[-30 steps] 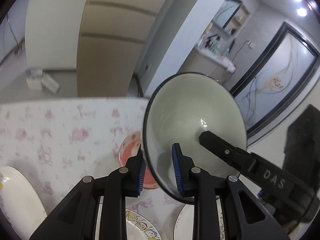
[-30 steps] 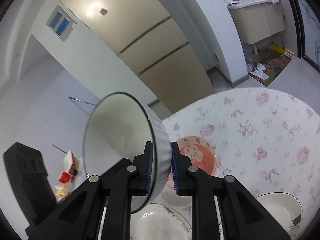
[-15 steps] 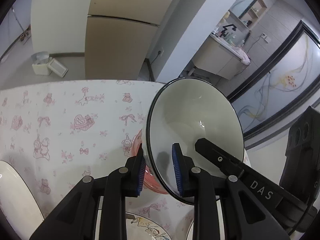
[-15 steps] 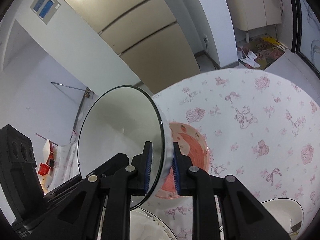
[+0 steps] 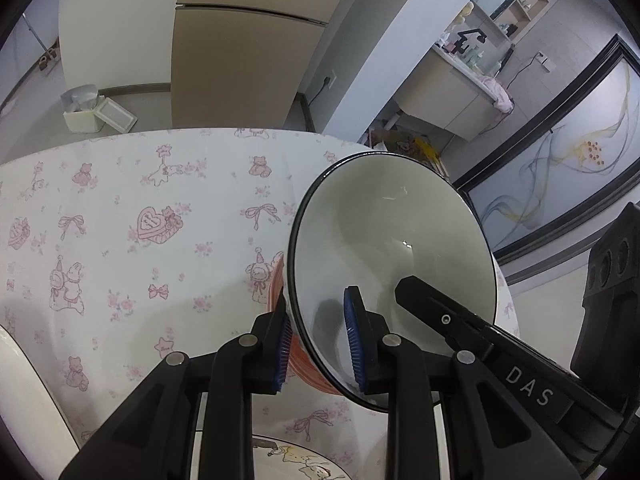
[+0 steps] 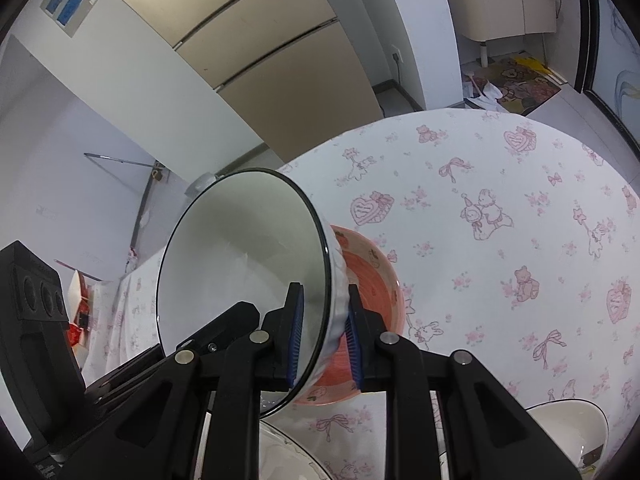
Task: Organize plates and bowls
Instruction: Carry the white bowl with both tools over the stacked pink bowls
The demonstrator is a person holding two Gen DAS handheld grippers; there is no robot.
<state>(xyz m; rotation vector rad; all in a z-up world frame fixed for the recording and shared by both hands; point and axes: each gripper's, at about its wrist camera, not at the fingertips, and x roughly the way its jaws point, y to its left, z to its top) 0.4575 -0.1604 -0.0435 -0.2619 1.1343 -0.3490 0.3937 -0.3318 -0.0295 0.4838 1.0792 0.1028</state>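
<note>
Both grippers hold one white bowl with a dark rim [image 5: 384,248], each clamped on its wall from opposite sides, and carry it tilted above the table. My left gripper [image 5: 318,350] is shut on the bowl's near rim. My right gripper [image 6: 322,336] is shut on the same bowl [image 6: 240,264]. A pink-red patterned bowl [image 6: 372,280] sits on the tablecloth directly behind and beneath the held bowl; in the left wrist view only its edge [image 5: 276,284] shows.
The round table has a white cloth with pink prints [image 5: 140,220]. A white plate [image 5: 28,400] lies at the left edge. A cartoon plate [image 5: 296,460] lies near me. A white bowl [image 6: 568,432] and a clear dish [image 6: 288,456] are near the front.
Both grippers have carried the white bowl down and forward over the table. It now hangs lower, close over the pink-red bowl. Both grips stay shut.
</note>
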